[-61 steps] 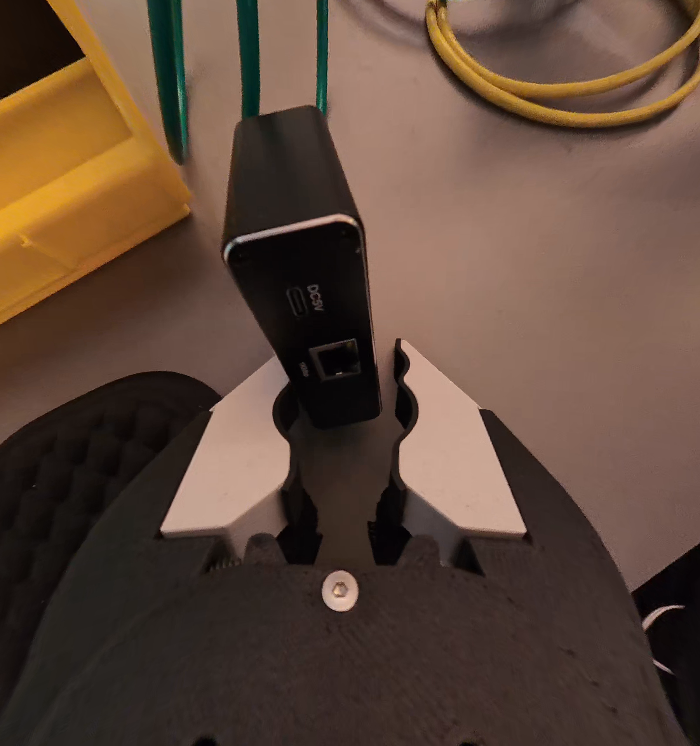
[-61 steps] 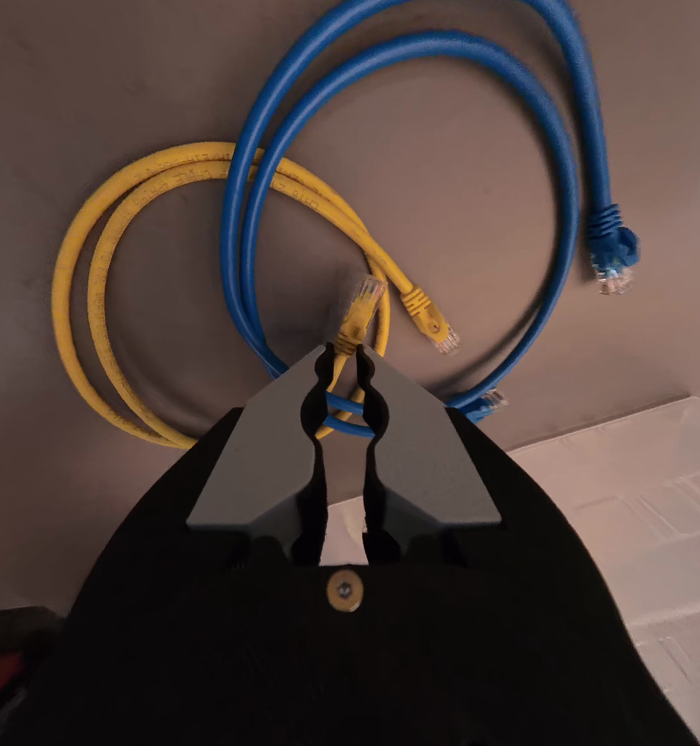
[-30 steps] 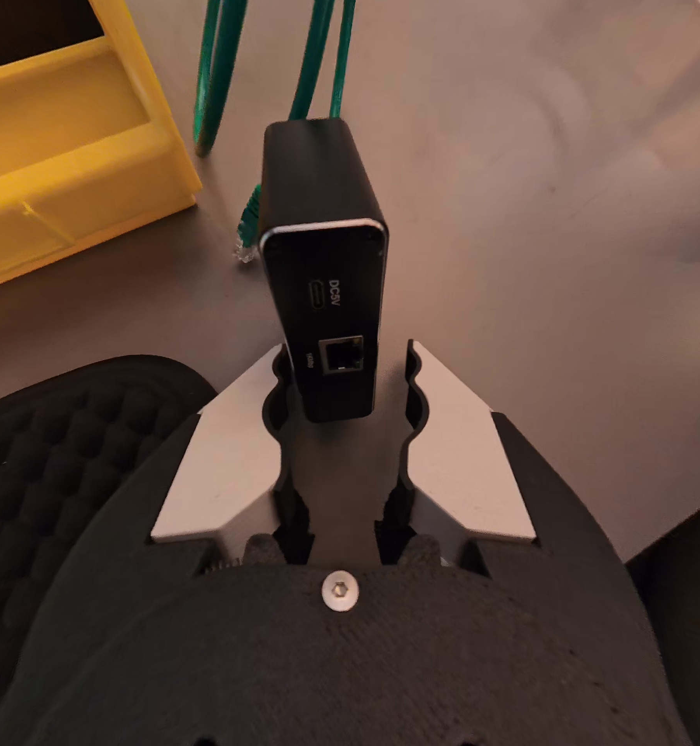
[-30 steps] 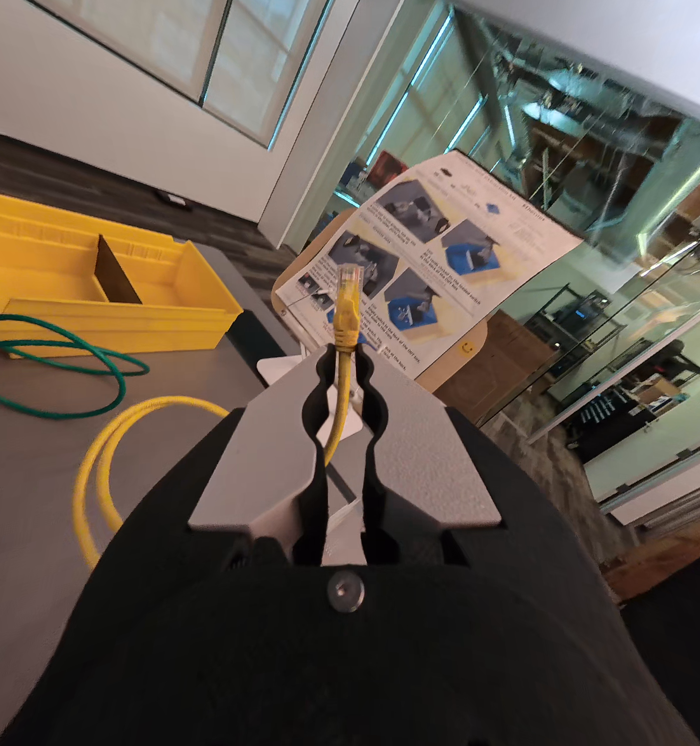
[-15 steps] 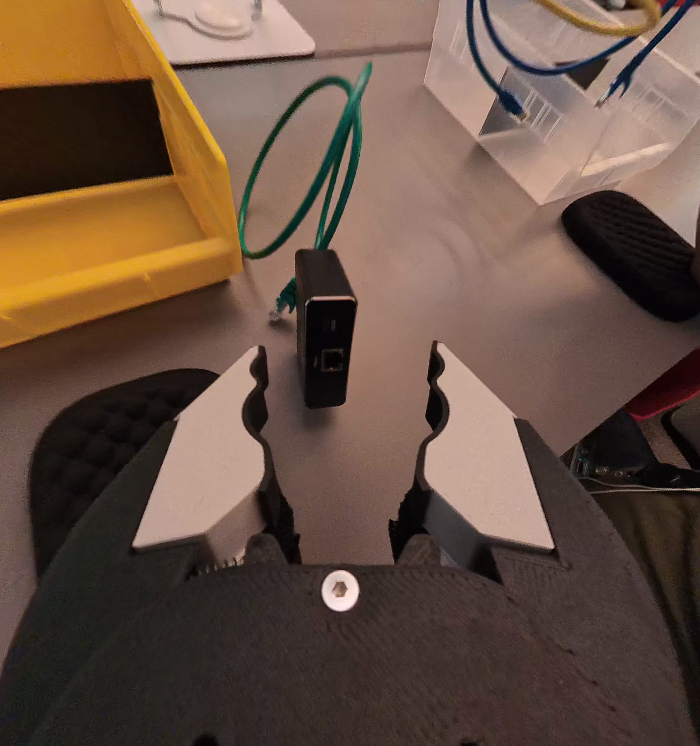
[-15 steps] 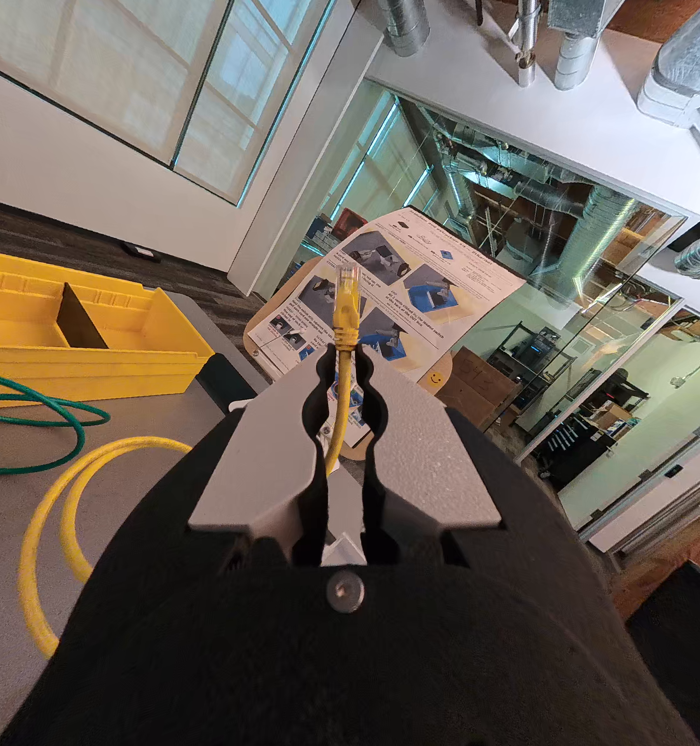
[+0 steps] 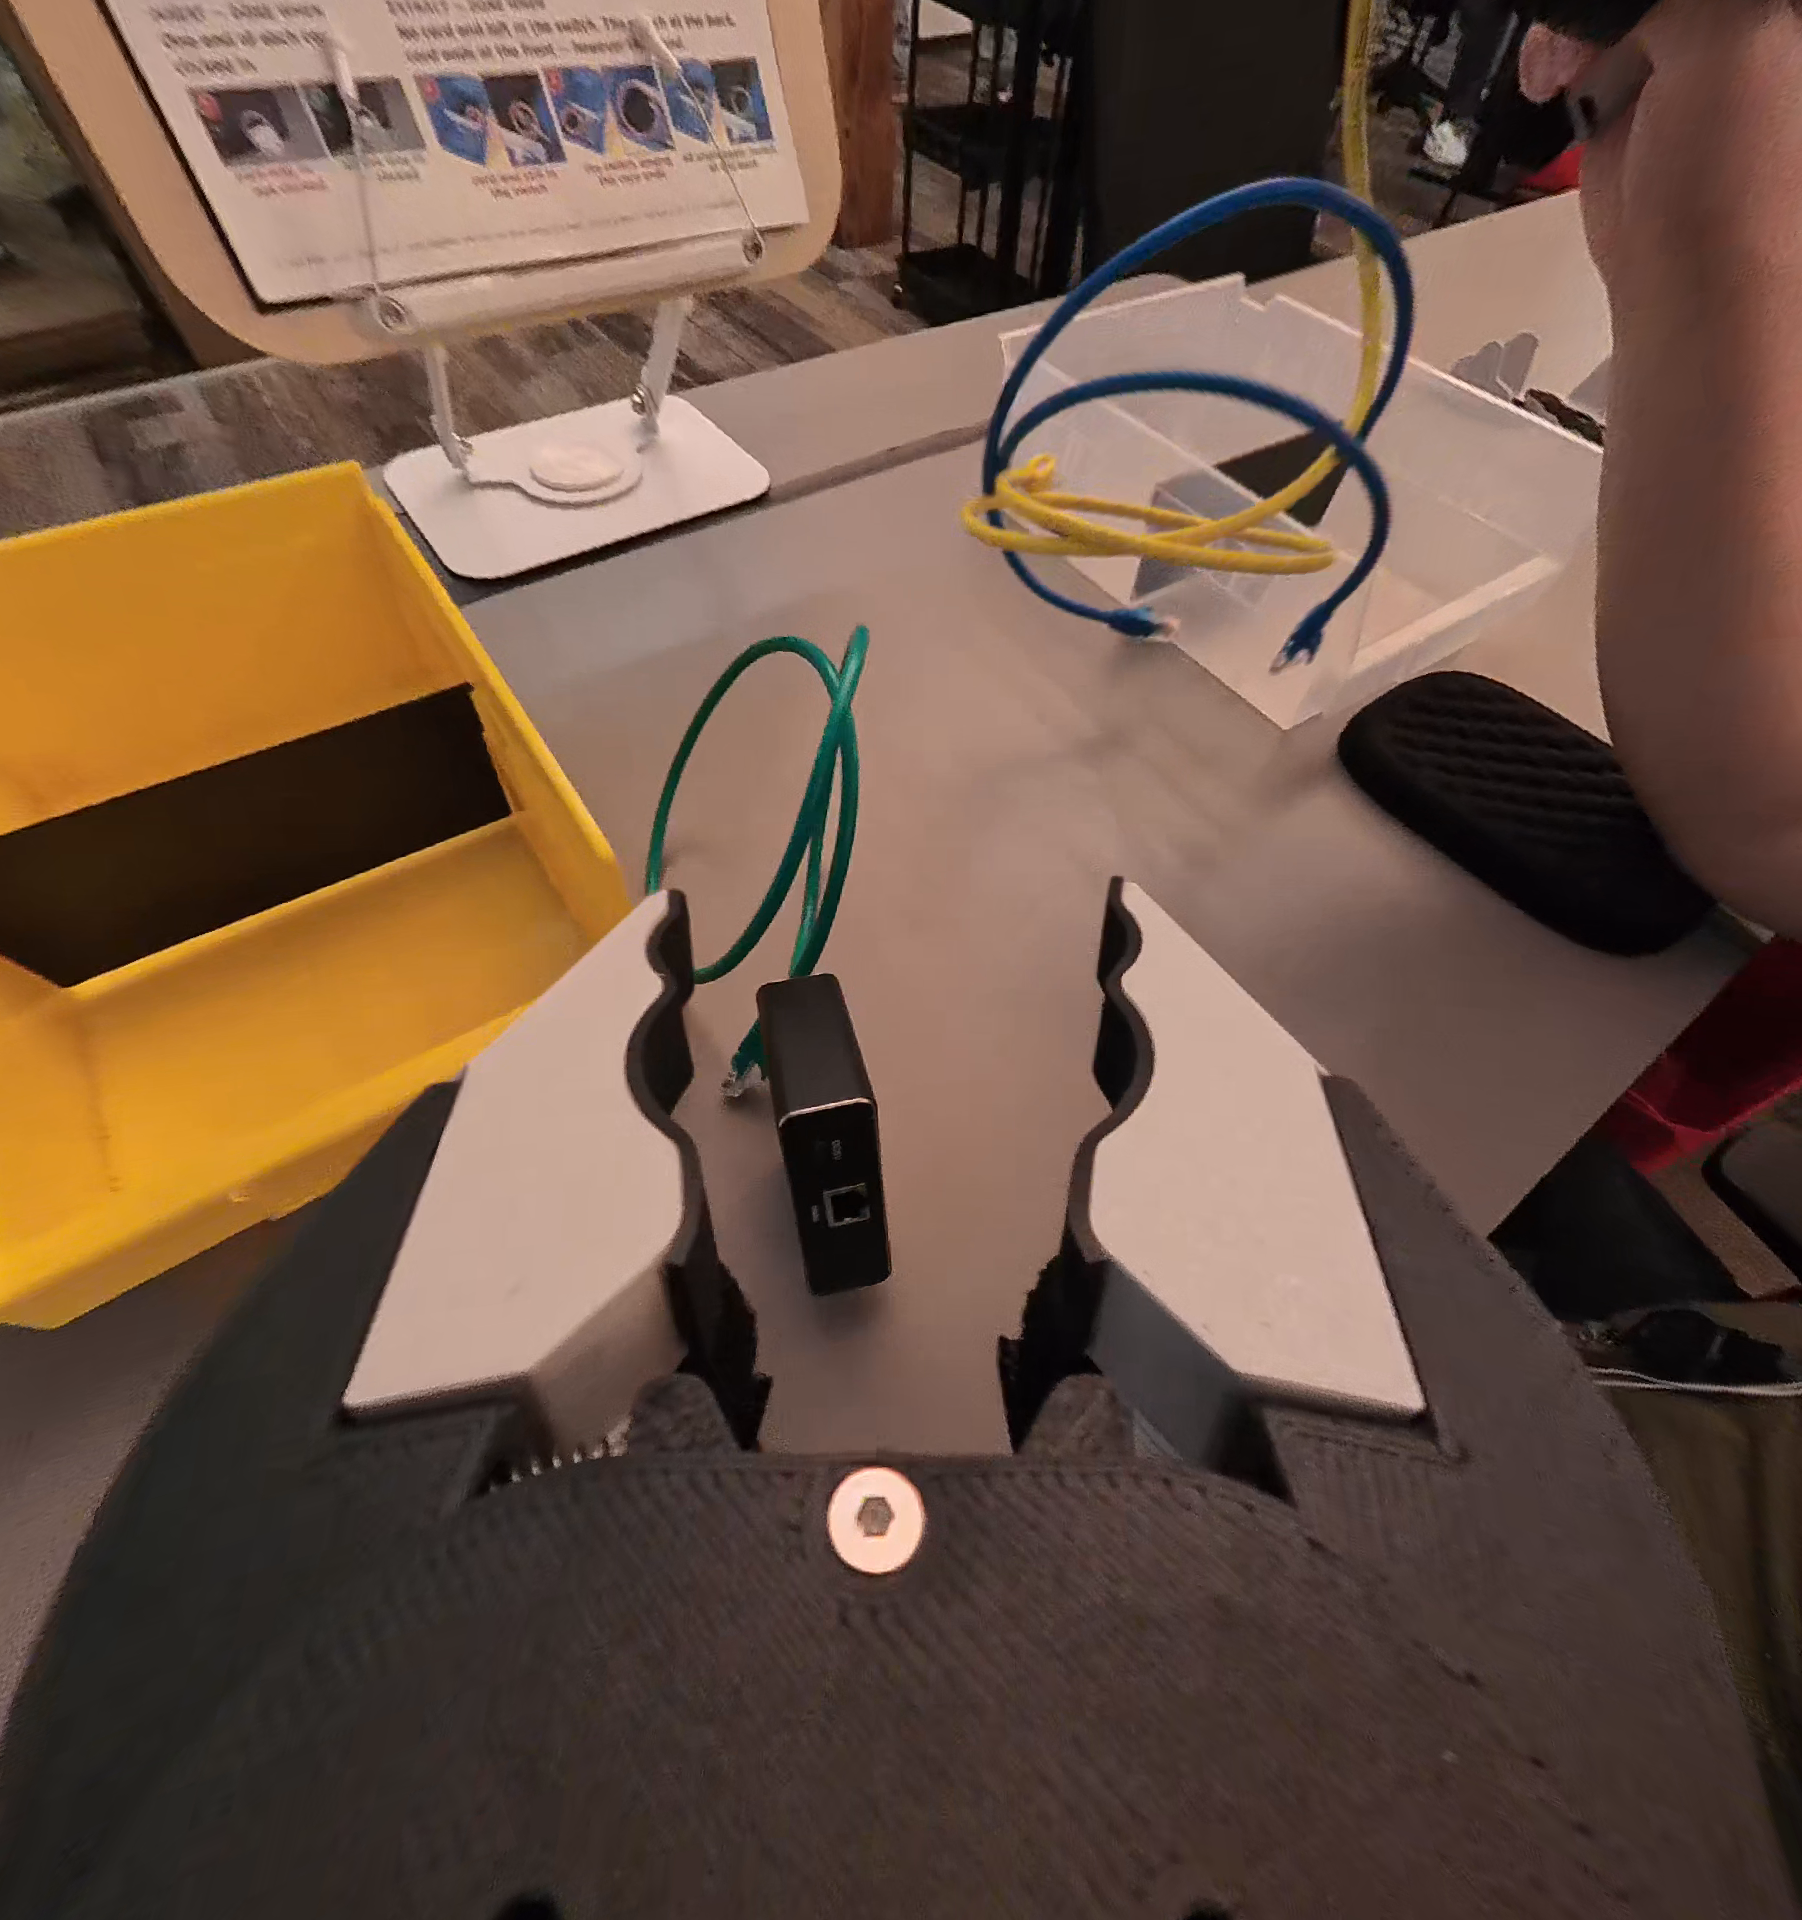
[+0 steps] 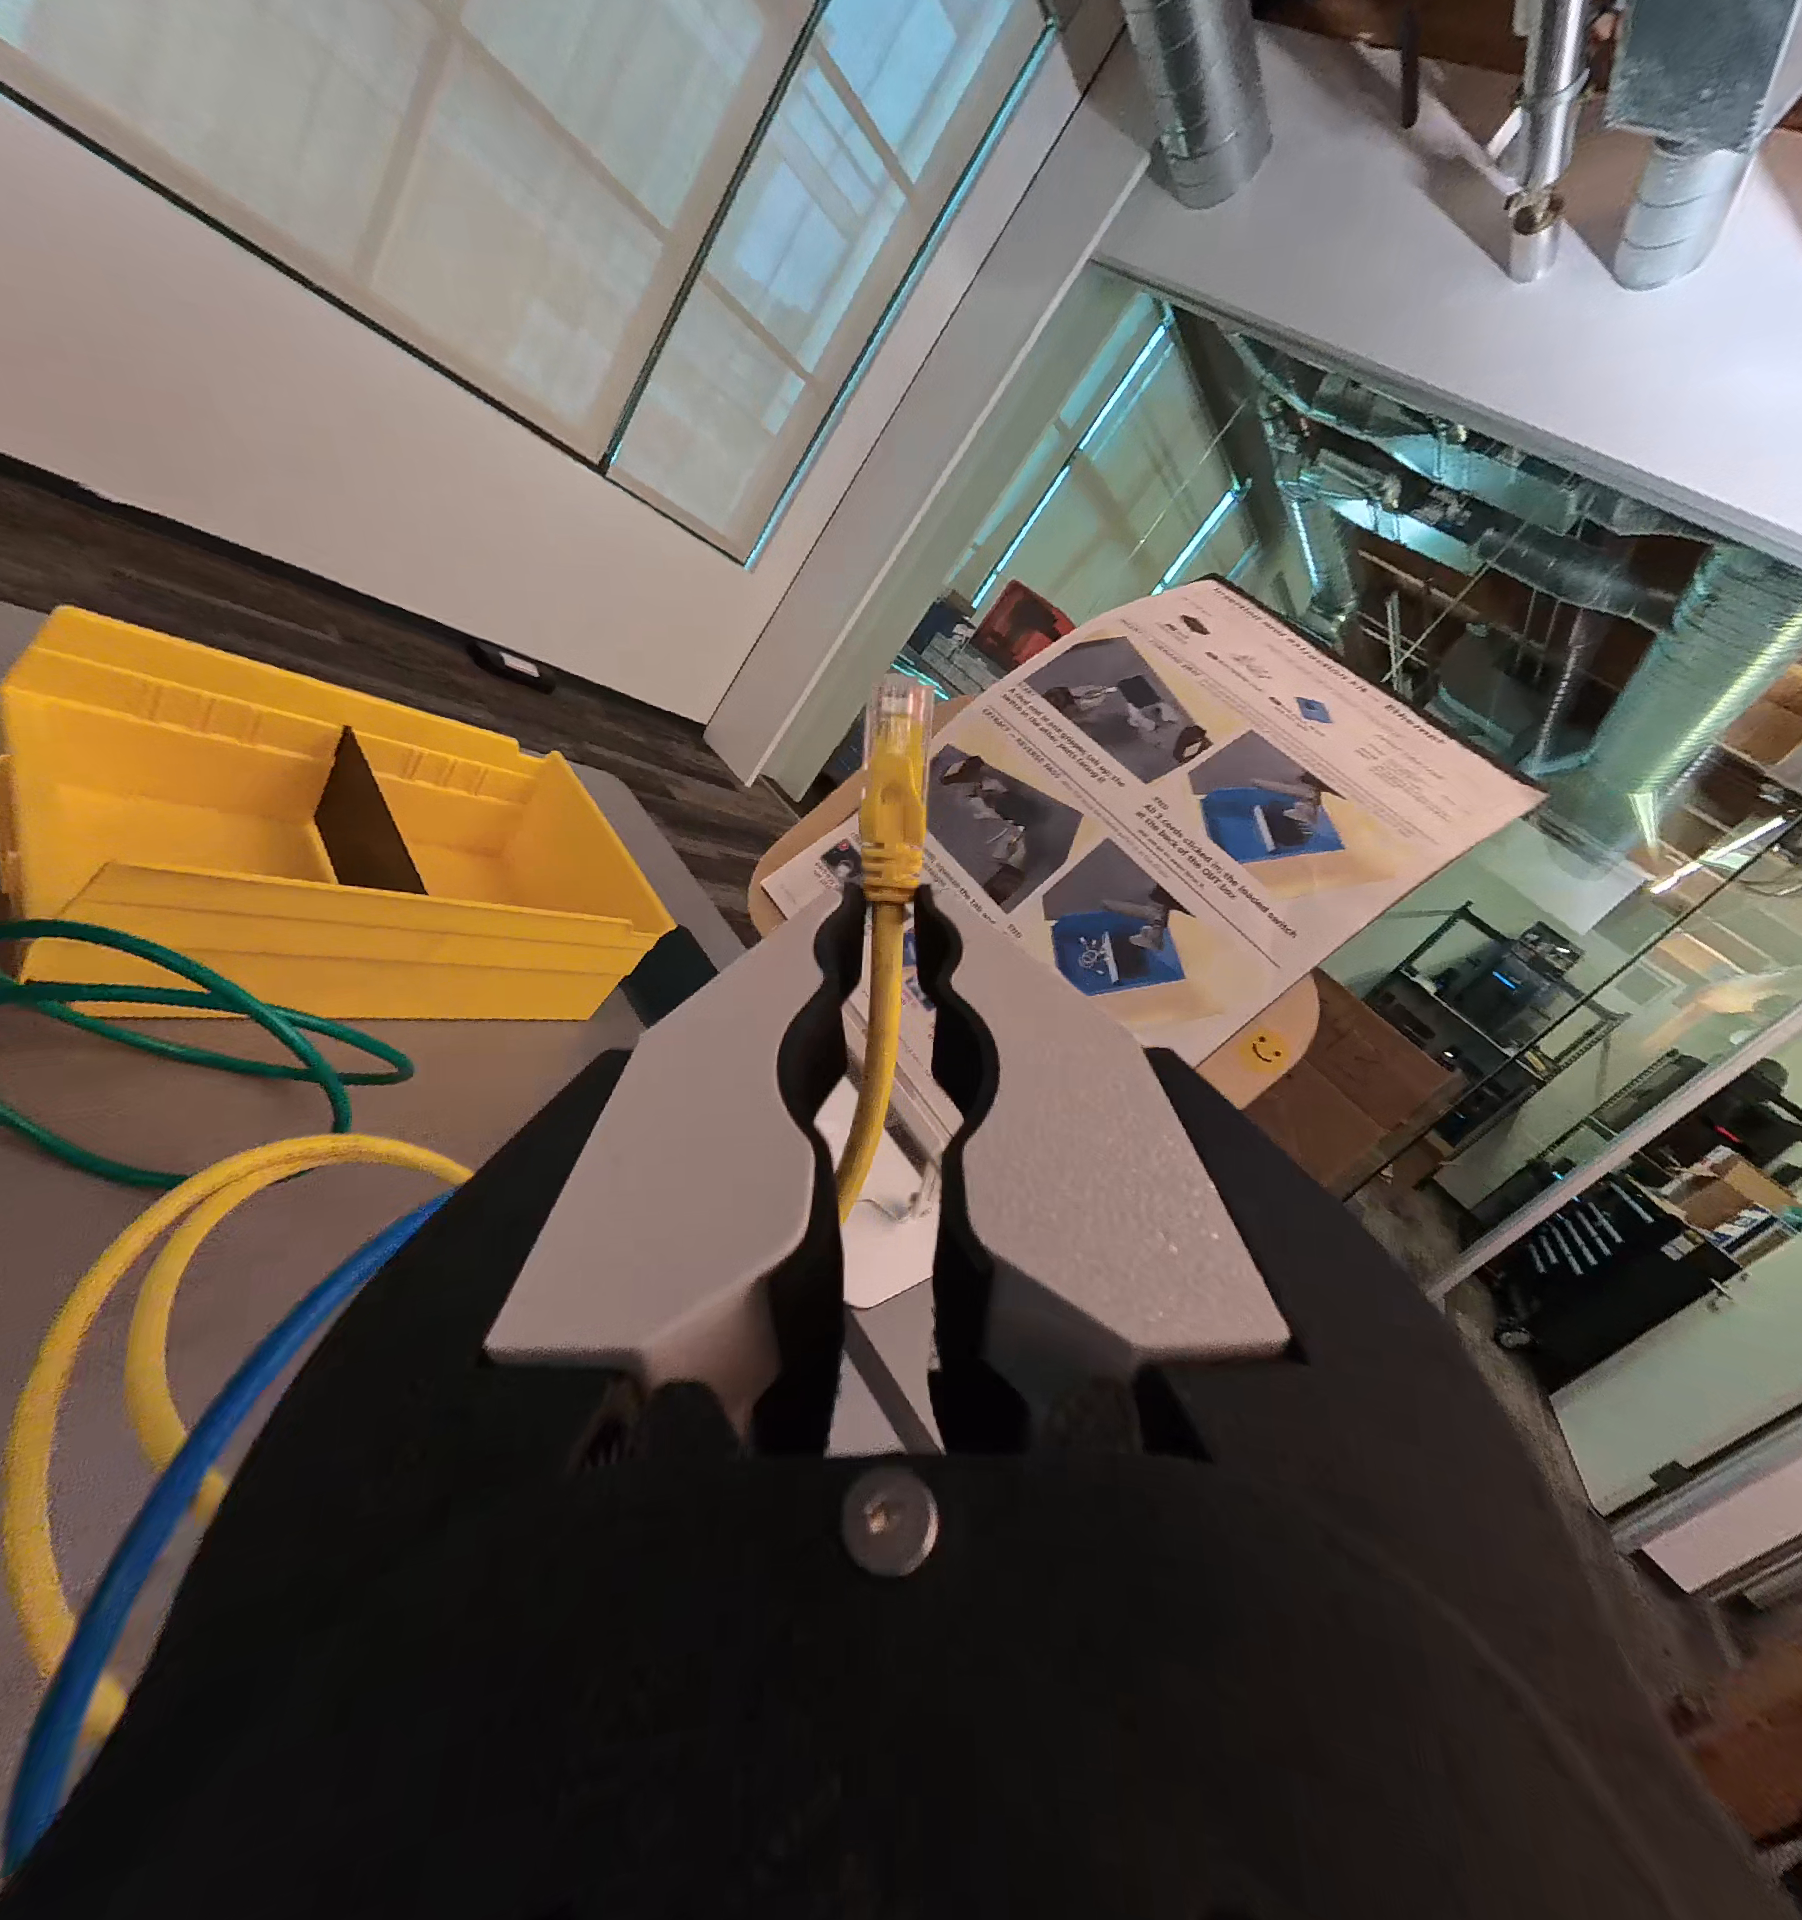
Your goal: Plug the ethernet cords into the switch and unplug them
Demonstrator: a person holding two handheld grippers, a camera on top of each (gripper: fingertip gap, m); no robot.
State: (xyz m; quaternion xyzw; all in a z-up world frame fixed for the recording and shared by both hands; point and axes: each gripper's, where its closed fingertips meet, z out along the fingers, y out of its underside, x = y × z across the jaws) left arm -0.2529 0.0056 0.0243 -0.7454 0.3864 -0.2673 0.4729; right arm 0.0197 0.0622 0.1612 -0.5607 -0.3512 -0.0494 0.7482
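A small black switch (image 7: 829,1132) stands on its narrow side on the grey table, one port facing me. My left gripper (image 7: 892,909) is open and empty, raised above it, with the switch showing between the fingers. My right gripper (image 8: 886,909) is shut on a yellow ethernet cord (image 8: 889,821) just behind its plug, which points up. The yellow cord (image 7: 1146,525) hangs lifted with a blue cord (image 7: 1188,405) looped around it. A green cord (image 7: 803,790) lies on the table behind the switch.
A yellow bin (image 7: 201,862) stands at the left, and it also shows in the right wrist view (image 8: 284,873). A clear plastic tray (image 7: 1437,499) is at the back right. An instruction board on a stand (image 7: 554,488) is behind. A black pad (image 7: 1510,821) and a person's arm (image 7: 1728,520) are at the right. Across from one pair of fingers to the other is roughly 30 centimeters.
My left gripper has let go of the switch, opened wide and risen away from it. My right gripper has lifted the yellow cord's plug off the table and tilted upward.
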